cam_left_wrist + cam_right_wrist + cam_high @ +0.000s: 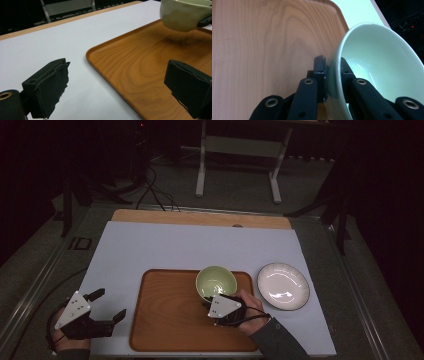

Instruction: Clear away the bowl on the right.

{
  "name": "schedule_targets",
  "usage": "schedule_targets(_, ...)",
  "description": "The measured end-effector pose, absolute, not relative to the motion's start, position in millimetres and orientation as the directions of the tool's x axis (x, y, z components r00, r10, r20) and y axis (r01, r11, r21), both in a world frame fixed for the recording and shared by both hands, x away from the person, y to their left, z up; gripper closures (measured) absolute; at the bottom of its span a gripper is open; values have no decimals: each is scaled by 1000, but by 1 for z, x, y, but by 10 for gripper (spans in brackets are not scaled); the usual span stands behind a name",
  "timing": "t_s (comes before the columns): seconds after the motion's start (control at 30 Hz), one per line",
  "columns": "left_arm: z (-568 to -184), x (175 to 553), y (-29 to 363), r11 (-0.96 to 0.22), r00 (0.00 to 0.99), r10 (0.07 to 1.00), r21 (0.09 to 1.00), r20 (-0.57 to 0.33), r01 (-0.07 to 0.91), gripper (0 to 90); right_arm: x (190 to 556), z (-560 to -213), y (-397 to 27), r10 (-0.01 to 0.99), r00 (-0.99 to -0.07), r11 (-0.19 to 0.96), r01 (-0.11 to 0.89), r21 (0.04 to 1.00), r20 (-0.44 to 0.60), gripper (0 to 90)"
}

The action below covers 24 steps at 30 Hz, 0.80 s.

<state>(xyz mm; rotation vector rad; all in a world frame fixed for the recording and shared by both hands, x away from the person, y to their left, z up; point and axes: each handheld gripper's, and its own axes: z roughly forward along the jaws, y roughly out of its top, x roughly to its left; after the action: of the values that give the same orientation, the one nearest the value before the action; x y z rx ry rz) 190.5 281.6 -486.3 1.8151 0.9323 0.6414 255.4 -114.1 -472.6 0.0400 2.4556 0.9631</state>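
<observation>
Right tool [214, 296]: its jaws are clamped on the near rim of the pale green bowl [216, 281], one jaw inside the wall and one outside, as the right gripper view confirms [333, 75]. The bowl [377, 65] sits over the far right part of the wooden tray [170, 320]; in the left gripper view it appears raised off the tray surface (a shadow lies beneath it) [183, 15].

Left tool [107, 306]: jaws stand wide apart with nothing between them, held over the white mat [150, 245] just left of the tray.

A white plate [283, 286] rests on the bench mat, just beside the tray's right edge.
</observation>
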Motion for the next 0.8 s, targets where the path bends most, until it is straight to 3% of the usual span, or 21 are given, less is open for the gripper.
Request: schedule_targets(0.8,-486,190,282,-246,568,823,917,26,314,53,248,-483,-104,160,-890,754,-169,634,-427,811)
